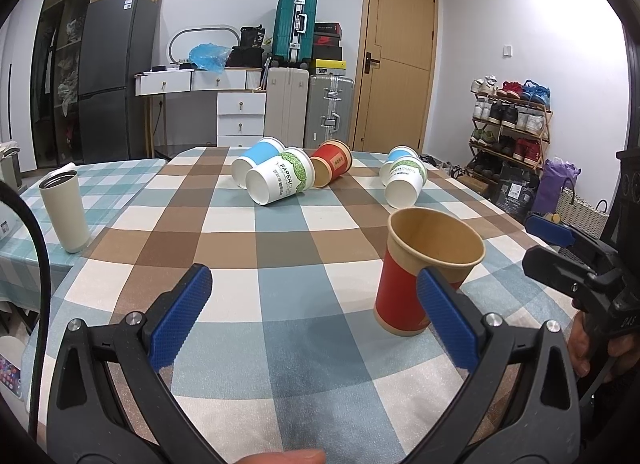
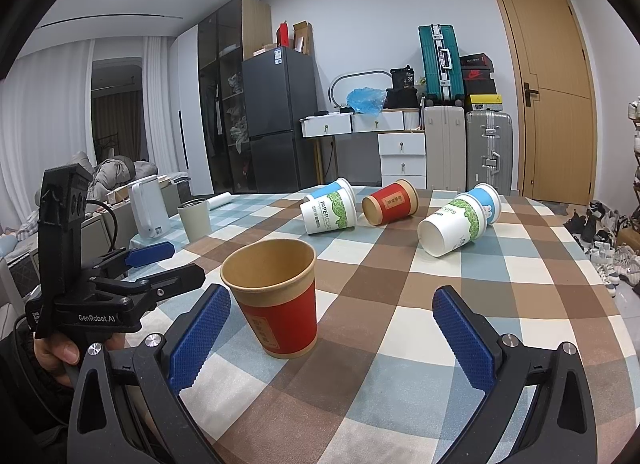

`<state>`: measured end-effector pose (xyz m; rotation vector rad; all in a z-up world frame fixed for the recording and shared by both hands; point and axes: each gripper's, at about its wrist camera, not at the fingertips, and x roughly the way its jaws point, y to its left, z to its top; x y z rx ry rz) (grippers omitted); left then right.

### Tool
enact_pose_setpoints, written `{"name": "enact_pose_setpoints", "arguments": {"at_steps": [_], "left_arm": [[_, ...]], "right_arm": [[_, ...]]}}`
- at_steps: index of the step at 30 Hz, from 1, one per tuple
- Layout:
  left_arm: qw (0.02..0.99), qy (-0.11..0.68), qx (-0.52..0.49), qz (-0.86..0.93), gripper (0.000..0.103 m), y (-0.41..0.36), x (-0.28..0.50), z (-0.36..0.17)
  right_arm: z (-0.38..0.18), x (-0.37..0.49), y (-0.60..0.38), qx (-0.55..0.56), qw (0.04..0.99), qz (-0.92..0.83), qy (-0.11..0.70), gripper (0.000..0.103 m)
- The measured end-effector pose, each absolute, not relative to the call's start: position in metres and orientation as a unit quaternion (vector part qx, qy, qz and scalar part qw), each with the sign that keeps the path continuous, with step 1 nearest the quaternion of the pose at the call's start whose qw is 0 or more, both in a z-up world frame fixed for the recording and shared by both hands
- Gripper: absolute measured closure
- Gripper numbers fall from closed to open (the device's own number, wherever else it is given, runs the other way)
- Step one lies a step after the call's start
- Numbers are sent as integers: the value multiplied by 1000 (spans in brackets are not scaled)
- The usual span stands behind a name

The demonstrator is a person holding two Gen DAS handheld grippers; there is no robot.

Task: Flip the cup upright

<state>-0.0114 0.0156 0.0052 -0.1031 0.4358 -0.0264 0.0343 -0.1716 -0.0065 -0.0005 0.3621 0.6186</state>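
- The red cup (image 1: 416,284) stands upright on the checked table (image 1: 256,304), mouth up, with its base flat on the cloth.
- Your left gripper (image 1: 314,288) has its jaws spread wide and holds nothing.
- In the left wrist view the cup sits at the right-hand side of that gap. The right blue pad overlaps its lower wall in the picture; you cannot tell from here whether it touches.
- Your right gripper (image 2: 332,310) is also spread wide with nothing between its pads but the cup's edge.
- In the right wrist view the cup (image 2: 276,304) stands just beyond the left pad, toward the left side of the gap. A sliver of cloth shows between pad and cup, so they look apart. The right pad is well clear of it.
- Each gripper shows in the other's camera: the left one at the left edge of the right view, the right one at the right edge of the left view, both flanking the cup.
- Farther back on the table five more cups lie on their sides.
- A blue cup (image 1: 254,159) and a green cup (image 1: 280,181) lie touching, with a second red cup (image 1: 332,163) just beside them.
- To the right, another green cup (image 1: 405,181) lies against another blue cup (image 1: 400,155).
- A tumbler (image 1: 64,209) stands upright near the table's left edge, well apart from the cups.
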Motion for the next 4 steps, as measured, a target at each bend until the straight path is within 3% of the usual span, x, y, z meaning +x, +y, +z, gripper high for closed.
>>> {"name": "enact_pose_setpoints", "arguments": {"at_steps": [4], "left_arm": [[976, 213, -49, -12, 1, 16, -12, 9]], "right_arm": [[-7, 34, -171, -1, 936, 303, 177, 0]]}}
